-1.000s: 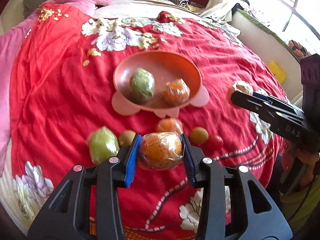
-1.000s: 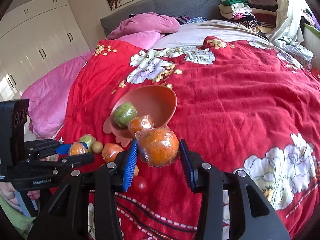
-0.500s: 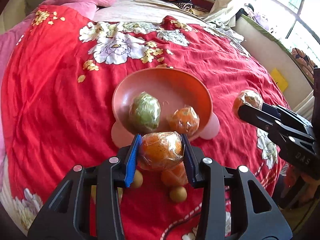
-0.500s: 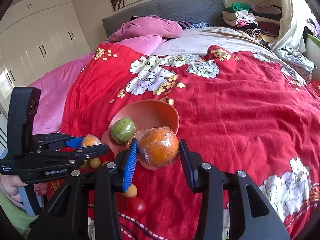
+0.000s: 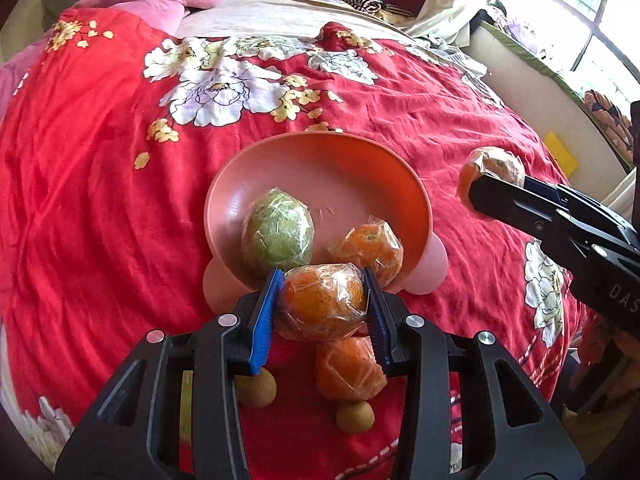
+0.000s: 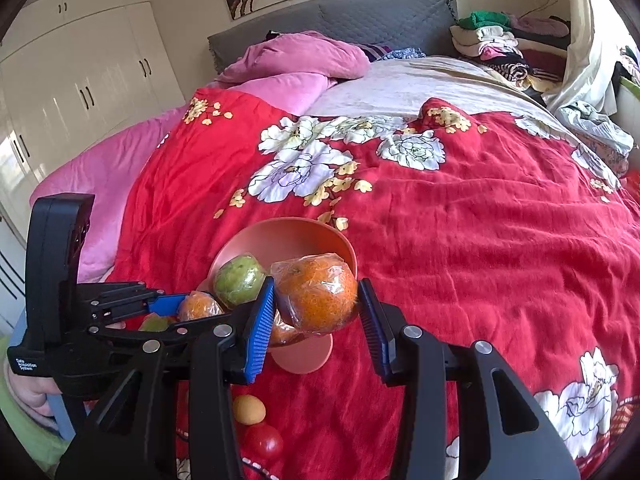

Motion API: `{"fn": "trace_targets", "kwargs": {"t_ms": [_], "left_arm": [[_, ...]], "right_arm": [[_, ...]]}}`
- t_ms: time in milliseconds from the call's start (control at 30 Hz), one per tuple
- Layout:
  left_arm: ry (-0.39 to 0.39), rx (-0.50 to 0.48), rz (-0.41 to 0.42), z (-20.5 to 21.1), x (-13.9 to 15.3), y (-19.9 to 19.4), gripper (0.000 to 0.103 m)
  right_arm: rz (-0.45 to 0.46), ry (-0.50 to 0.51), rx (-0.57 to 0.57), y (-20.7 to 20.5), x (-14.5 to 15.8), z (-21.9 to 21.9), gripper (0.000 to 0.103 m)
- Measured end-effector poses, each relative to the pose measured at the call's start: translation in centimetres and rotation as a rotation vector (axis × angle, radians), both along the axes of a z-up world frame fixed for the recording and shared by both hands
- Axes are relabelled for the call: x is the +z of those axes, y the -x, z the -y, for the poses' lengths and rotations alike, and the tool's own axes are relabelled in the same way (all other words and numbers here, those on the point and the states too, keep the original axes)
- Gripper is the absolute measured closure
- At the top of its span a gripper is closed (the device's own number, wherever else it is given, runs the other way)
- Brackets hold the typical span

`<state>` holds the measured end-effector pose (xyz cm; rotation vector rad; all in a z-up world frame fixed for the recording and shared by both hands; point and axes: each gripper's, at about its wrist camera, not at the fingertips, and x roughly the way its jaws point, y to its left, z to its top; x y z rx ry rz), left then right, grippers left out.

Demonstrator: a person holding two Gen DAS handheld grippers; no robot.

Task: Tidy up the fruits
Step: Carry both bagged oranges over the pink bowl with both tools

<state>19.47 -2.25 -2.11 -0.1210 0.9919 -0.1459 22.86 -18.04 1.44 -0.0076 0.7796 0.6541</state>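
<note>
Two crinkly film-wrapped oranges [image 5: 322,304] [image 6: 316,294] gripped above smooth round pink bowl [image 5: 320,168]

A bed [image 6: 460,240] under a red flowered bedspread [image 5: 100,208] carries a pink bowl [image 5: 320,168]. Just in front of the bowl lie a wrapped orange [image 5: 350,372], two small brown fruits [image 5: 256,392] [image 5: 355,417], a red tomato [image 6: 263,442] and a green fruit [image 6: 154,324]; pink pillows [image 6: 296,60] lie far behind it
</note>
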Motion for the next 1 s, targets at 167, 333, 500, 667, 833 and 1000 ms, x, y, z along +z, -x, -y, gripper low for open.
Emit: {"fn": "trace_targets", "kwargs": {"t_ms": [167,333,500,667,833,1000], "left_arm": [[0.001,0.006,-0.007,-0.4,-0.4,-0.5,0.071],[-0.003,0.014,-0.009,-0.9,-0.8,-0.9,0.071],[-0.008,0.022,-0.005,-1.4,-0.8,-1.2,0.071],[-0.013,0.026,-0.004,-1.9,-1.0,-1.5,0.071],[-0.006,0.03,-0.005,-2.1,-1.1,-1.7,0.071],[-0.005,0.029,-0.004,-2.2,-1.1,-1.9,0.071]], "right_arm": [[-0.01,0.012,0.011,-0.4,-0.4,-0.5,0.063],[-0.024,0.026,0.025,-0.9,-1.1,-1.2,0.063],[-0.032,0.051,0.041,-1.4,-1.8,-2.2,0.063],[-0.031,0.081,0.048,-1.9,-2.4,-2.9,0.063],[-0.017,0.131,0.048,-2.4,-2.9,-3.4,0.063],[0.003,0.173,0.057,-2.5,-3.2,-4.0,0.063]]}}
